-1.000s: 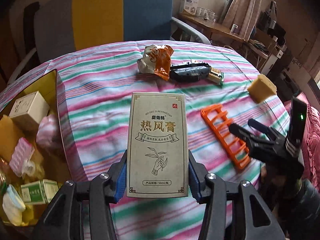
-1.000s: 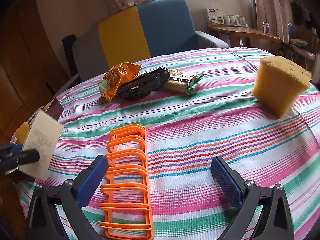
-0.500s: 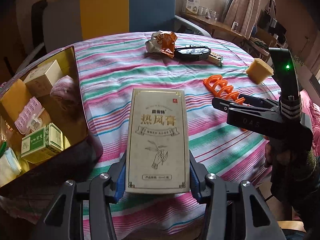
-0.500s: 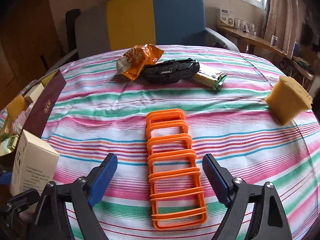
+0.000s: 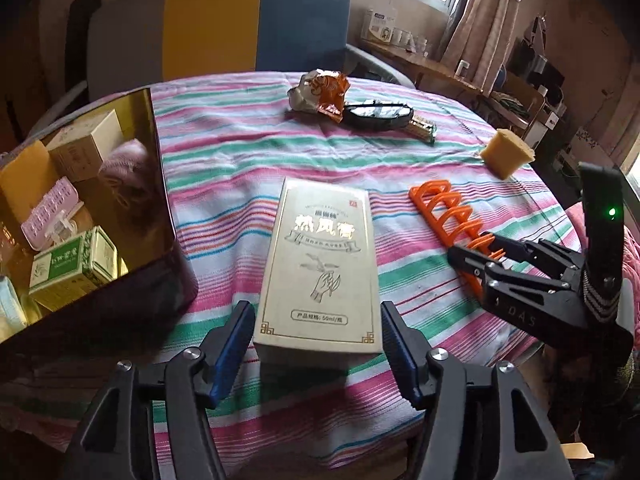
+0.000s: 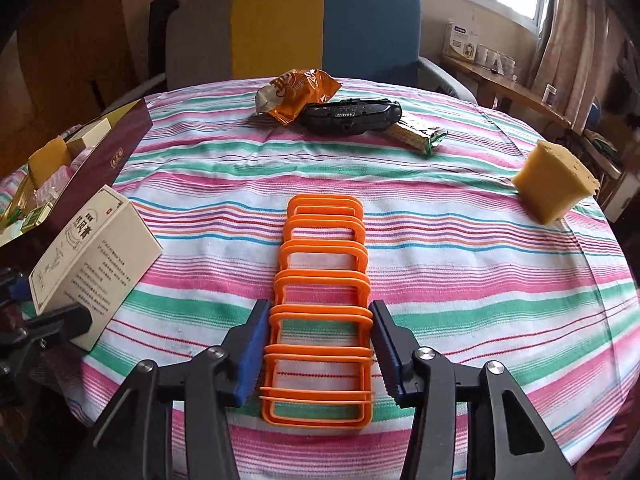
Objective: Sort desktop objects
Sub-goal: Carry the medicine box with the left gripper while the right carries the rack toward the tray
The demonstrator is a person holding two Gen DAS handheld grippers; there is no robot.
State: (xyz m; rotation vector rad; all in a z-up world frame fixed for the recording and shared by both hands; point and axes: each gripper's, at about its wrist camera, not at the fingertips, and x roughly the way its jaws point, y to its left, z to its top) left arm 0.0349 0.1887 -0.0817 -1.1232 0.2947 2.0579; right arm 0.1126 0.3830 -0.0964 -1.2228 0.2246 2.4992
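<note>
at left of frame, the open box [image 5: 158, 160] is holding one green carton [image 5: 74, 268] and one pink case [image 5: 50, 212]. left gripper [image 5: 318, 344], spread, is flanking the cream box [image 5: 320, 264] lying centre; right gripper [image 6: 318, 354] is bracketing one orange rack [image 6: 322, 304], contact unclear.

Bare striped cloth [image 6: 460, 264] lies open between the orange rack [image 6: 320, 312] and the yellow sponge [image 6: 554, 182] near the right edge. Left of the rack, the cream box [image 6: 92, 256] narrows the way, with the open storage box [image 5: 158, 184] just beyond it (already crowded). The far middle holds a snack bag [image 6: 296, 94], black case [image 6: 352, 114] and wrapped biscuit [image 6: 416, 136]
</note>
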